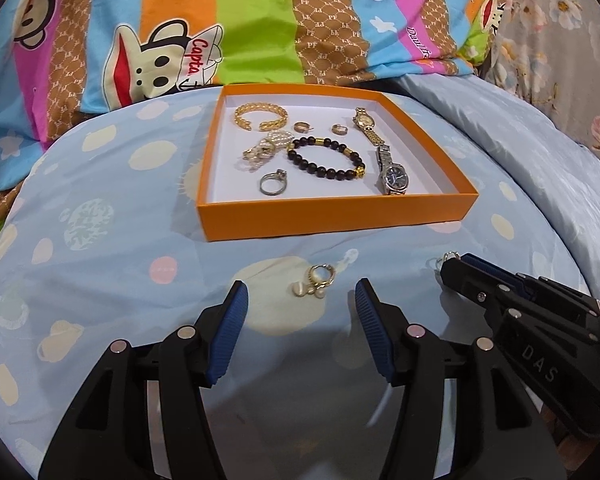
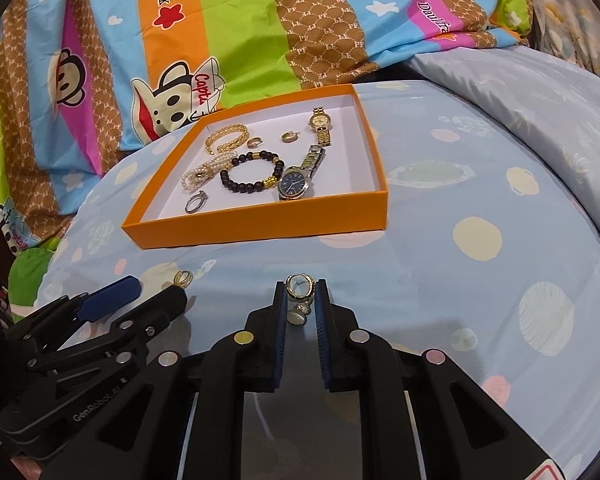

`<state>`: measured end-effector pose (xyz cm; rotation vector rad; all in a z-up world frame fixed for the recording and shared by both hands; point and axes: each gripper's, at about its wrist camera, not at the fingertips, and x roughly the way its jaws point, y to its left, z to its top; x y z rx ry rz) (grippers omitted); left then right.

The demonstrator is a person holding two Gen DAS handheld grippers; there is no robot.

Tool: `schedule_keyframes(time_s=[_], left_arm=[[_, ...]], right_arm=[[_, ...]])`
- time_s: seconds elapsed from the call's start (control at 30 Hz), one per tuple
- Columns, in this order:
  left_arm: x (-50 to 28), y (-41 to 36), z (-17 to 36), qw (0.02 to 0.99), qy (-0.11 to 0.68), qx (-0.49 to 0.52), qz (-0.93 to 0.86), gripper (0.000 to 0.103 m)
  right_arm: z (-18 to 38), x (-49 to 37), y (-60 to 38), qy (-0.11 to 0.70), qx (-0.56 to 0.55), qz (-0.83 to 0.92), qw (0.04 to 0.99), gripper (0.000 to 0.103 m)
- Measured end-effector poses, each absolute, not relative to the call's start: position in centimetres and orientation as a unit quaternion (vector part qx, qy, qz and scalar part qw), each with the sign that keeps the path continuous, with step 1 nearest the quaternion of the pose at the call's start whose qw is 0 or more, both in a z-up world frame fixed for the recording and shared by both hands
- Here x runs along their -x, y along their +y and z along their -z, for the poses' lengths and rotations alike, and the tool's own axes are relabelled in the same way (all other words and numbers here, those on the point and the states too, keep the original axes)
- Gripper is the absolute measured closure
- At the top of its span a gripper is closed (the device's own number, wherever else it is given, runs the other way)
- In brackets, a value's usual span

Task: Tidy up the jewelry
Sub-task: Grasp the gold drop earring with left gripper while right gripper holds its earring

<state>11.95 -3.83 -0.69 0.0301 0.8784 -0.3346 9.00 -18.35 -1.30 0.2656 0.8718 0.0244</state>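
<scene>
An orange box (image 1: 332,216) (image 2: 260,226) lies on the blue dotted cover. In it are a gold bangle (image 1: 261,117), two small hoops, a pearl piece (image 1: 266,148), a dark bead bracelet (image 1: 325,158), a silver ring (image 1: 273,183), a gold watch (image 1: 366,124) and a blue-faced watch (image 1: 394,174). A gold earring with pearls (image 1: 315,280) lies on the cover between the fingers of my open left gripper (image 1: 302,300). My right gripper (image 2: 301,294) is shut on a gold hoop earring (image 2: 299,285) with dangling charms, just above the cover.
A bright striped cartoon pillow (image 1: 220,28) rises behind the box. A pale blue quilt fold (image 1: 520,128) lies to the right. The right gripper shows at the right in the left wrist view (image 1: 454,264), and the left gripper shows at the left in the right wrist view (image 2: 156,292).
</scene>
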Motion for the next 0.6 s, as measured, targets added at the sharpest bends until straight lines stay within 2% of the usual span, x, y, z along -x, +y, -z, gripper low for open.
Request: schedule_keyframes(time_s=[0.27, 0.37, 0.5, 0.6], left_arm=[[-12.81, -4.8, 1.03, 0.892, 0.43, -0.024, 0.138, 0.053], [-12.82, -4.66, 1.04, 0.893, 0.429, -0.023, 0.136, 0.064], [-12.76, -4.6, 1.02, 0.893, 0.428, -0.022, 0.135, 0.082], [-12.69, -4.55, 0.95, 0.894, 0.425, -0.022, 0.137, 0.085]], right_arm=[[1.33, -8.97, -18.46, 0.421, -0.129, -0.012, 0.898, 0.09], [1.32, -8.98, -18.43, 0.421, -0.129, -0.011, 0.898, 0.09], [1.35, -8.97, -18.39, 0.421, -0.129, -0.012, 0.898, 0.09], [1.36, -8.96, -18.36, 0.421, -0.129, -0.012, 0.898, 0.09]])
